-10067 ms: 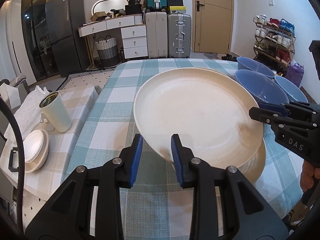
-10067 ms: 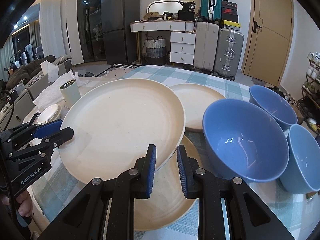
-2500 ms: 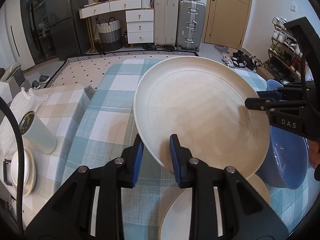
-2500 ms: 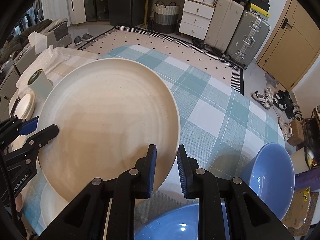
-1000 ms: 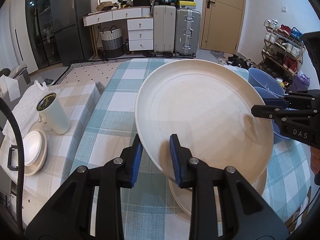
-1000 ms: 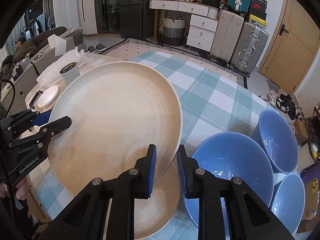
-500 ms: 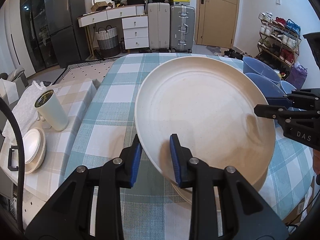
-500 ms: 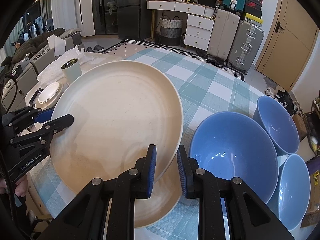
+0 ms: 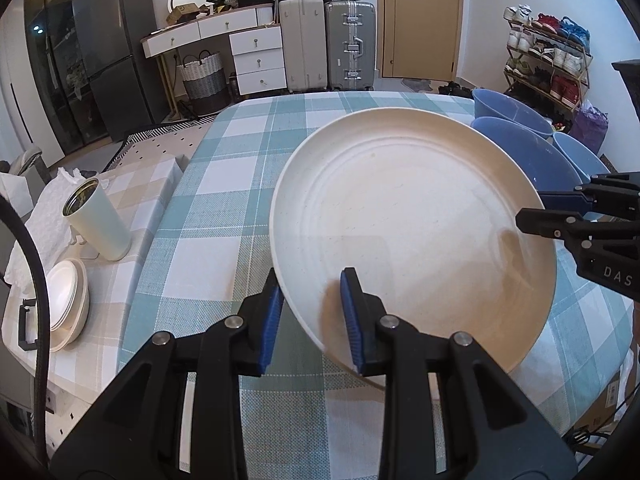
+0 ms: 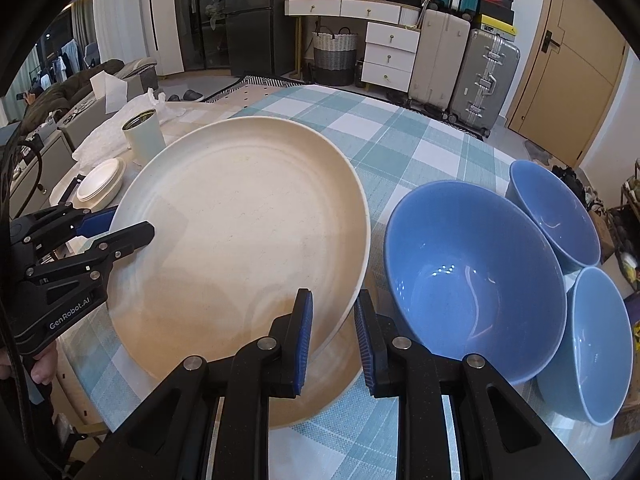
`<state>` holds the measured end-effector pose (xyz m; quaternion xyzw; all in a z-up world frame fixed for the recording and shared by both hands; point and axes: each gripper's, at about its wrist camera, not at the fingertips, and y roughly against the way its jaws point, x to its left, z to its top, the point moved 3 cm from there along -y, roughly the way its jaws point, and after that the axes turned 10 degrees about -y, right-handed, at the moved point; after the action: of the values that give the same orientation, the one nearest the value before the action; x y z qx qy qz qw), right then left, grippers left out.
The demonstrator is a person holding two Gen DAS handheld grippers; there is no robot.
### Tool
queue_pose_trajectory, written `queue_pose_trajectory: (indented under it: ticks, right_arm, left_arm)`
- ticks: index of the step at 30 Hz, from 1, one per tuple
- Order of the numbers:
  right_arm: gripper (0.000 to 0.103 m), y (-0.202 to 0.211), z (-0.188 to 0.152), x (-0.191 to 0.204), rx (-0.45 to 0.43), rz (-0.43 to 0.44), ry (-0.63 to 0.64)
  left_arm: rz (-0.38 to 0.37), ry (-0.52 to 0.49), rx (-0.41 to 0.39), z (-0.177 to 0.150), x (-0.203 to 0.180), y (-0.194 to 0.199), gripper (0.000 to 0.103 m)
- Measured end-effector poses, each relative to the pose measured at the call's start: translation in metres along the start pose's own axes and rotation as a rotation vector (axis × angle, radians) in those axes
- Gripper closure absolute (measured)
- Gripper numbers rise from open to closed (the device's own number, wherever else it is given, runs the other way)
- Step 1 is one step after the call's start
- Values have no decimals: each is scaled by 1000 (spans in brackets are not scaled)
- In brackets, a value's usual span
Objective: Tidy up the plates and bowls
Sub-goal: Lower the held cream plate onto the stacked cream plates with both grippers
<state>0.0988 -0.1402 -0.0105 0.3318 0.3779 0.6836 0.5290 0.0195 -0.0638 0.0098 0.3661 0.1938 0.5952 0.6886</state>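
Large round cream ceramic plate (image 9: 412, 216) held tilted above second cream plate (image 10: 320, 392) lying on teal-checked desk (image 9: 224, 184). Left tool (image 9: 310, 316) clamped on plate's near-left rim; right tool (image 10: 332, 336) clamped on opposite rim. Three blue ceramic bowls (image 10: 472, 272) clustered on desk just beside plates. White tumbler (image 9: 96, 224) well apart on side table.

pale cup (image 9: 97, 225) beside stacked small dishes (image 9: 66, 305); suitcases (image 9: 328, 46) behind.
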Motion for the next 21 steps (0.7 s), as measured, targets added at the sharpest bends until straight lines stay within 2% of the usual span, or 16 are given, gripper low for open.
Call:
queue_pose_trajectory:
  ticks: [21]
  right_arm:
    - [80, -9, -32, 0, 18, -94, 30]
  left_arm:
    - [12, -56, 41, -11, -21, -25, 76]
